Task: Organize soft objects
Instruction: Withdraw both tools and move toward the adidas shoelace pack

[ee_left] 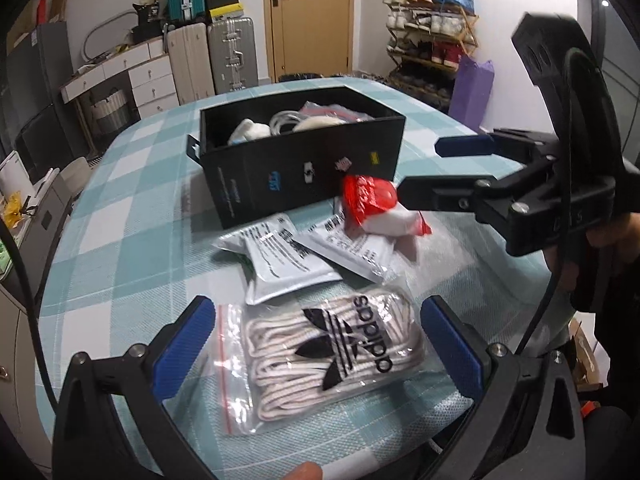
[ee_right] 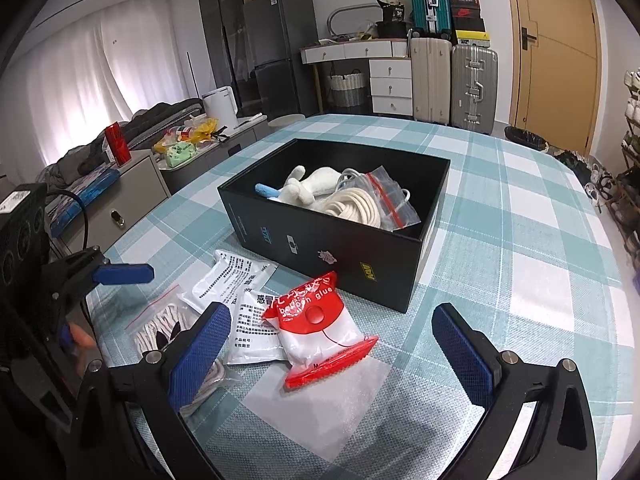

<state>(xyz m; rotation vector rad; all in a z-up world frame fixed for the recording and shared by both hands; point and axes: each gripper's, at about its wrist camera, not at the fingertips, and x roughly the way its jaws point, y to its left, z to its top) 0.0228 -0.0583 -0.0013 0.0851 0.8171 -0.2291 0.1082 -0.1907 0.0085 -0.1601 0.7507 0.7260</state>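
Black box (ee_right: 336, 248): open-topped, on the checked tablecloth (ee_right: 520, 240); landmark for all below.
Inside the box: white plush toy (ee_right: 308, 186), coiled white cord (ee_right: 352, 204) and a clear zip bag (ee_right: 390, 196) with a red seal strip.
Red-and-white pouch (ee_right: 320, 328): on the cloth just in front of the box's near wall, lying partly over the paler packets.
Grey-white sachets (ee_left: 288, 256): two flat printed packets, overlapping, just in front of the box, beside the pouch.
Shoelace bag (ee_left: 328, 356): clear zip bag of pale laces with black trefoil logo, farthest from the box, in front of the sachets.
Left gripper (ee_left: 316, 344): spread wide, blue pads on either side of the shoelace bag, not pinching it; contact with the bag unclear.
Right gripper (ee_right: 332, 364): spread wide, gripping nothing, fingers flanking the red-and-white pouch on the side away from the box.
Background: suitcases (ee_right: 452, 80) and wooden door (ee_right: 556, 48) well beyond the box.
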